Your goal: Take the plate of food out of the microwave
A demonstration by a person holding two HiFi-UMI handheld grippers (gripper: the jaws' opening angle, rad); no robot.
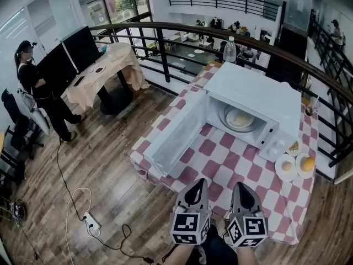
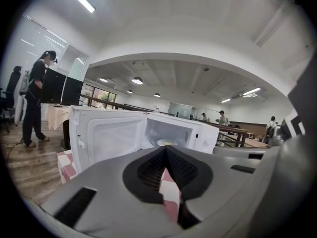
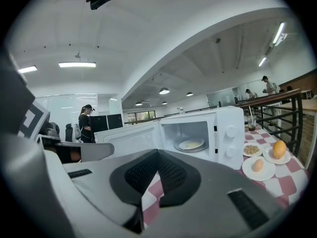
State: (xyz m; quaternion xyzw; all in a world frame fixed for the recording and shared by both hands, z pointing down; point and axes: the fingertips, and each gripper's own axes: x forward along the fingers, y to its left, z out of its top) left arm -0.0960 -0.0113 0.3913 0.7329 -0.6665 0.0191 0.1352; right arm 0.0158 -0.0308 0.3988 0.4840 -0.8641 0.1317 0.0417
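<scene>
Up front, a table (image 1: 220,159) under a red-and-white checked cloth is taking up the middle of the head view, standing on a wooden floor beside a dark railing. Off to the left, well apart from it, a person (image 1: 33,87) in dark clothes is standing at a draped desk (image 1: 102,73) carrying dark monitors.

A white microwave (image 1: 259,95) is sitting on the far part of the table, and its door (image 1: 176,131) is hanging fully open, swung out to the left of the cavity.

The left gripper (image 1: 196,184) and right gripper (image 1: 241,186) are hovering side by side over the near edge of the table, both pointing towards the microwave and well apart from it. Each one's jaws are meeting at the tips and pinching nothing; only checked cloth is showing through the gap behind the tips in the two gripper views.

The plate of food (image 1: 240,117) is lying inside the open cavity, on the turntable, with something pale yellow on it.

Just right of the microwave, three small plates are sitting close together: one is carrying an egg (image 1: 286,166), one an orange (image 1: 308,163), and one a heap of nuts (image 1: 294,147). A clear bottle (image 1: 230,49) is standing behind the microwave.
</scene>
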